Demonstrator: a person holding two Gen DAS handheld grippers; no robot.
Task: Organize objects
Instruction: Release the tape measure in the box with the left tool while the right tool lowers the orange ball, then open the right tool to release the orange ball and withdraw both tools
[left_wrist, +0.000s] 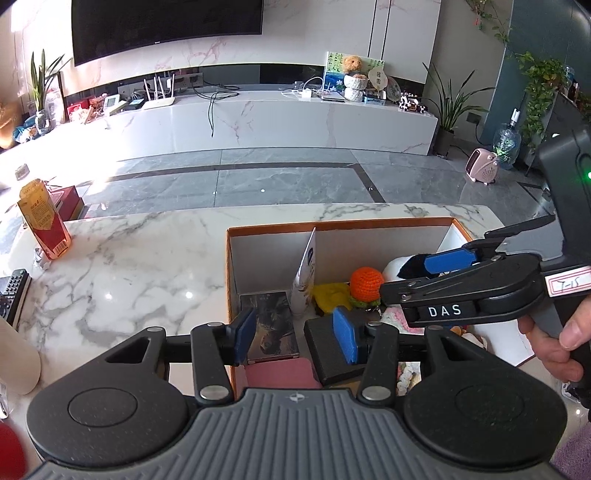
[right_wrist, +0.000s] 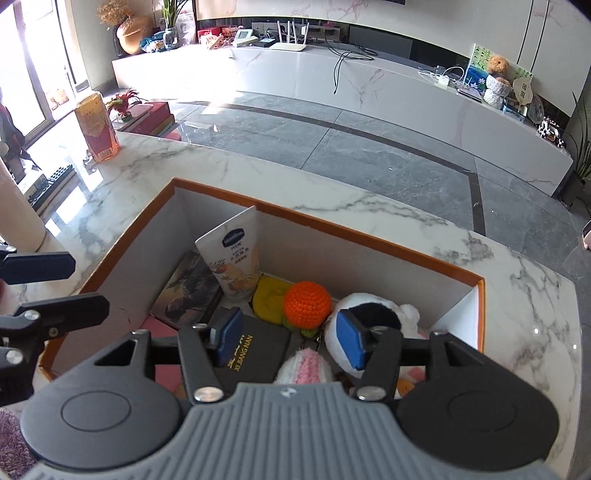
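An orange-rimmed cardboard box (left_wrist: 236, 258) (right_wrist: 155, 225) stands on the marble table. Inside it are a white lotion tube (right_wrist: 232, 258) (left_wrist: 304, 280), a dark picture book (right_wrist: 188, 291) (left_wrist: 273, 325), a black box (right_wrist: 255, 350) (left_wrist: 325, 347), an orange crochet ball (right_wrist: 306, 304) (left_wrist: 365, 282), a yellow item (right_wrist: 267, 299) and a black-and-white plush (right_wrist: 373, 310). My left gripper (left_wrist: 295, 338) is open and empty over the box's near left part. My right gripper (right_wrist: 291, 338) is open and empty above the black box and ball; it also shows in the left wrist view (left_wrist: 402, 273).
An orange-red carton (left_wrist: 44, 221) (right_wrist: 98, 127) stands at the table's far left. A remote (left_wrist: 13, 295) lies at the left edge beside a cream cylinder (right_wrist: 18, 214). Grey floor and a marble TV bench lie beyond the table.
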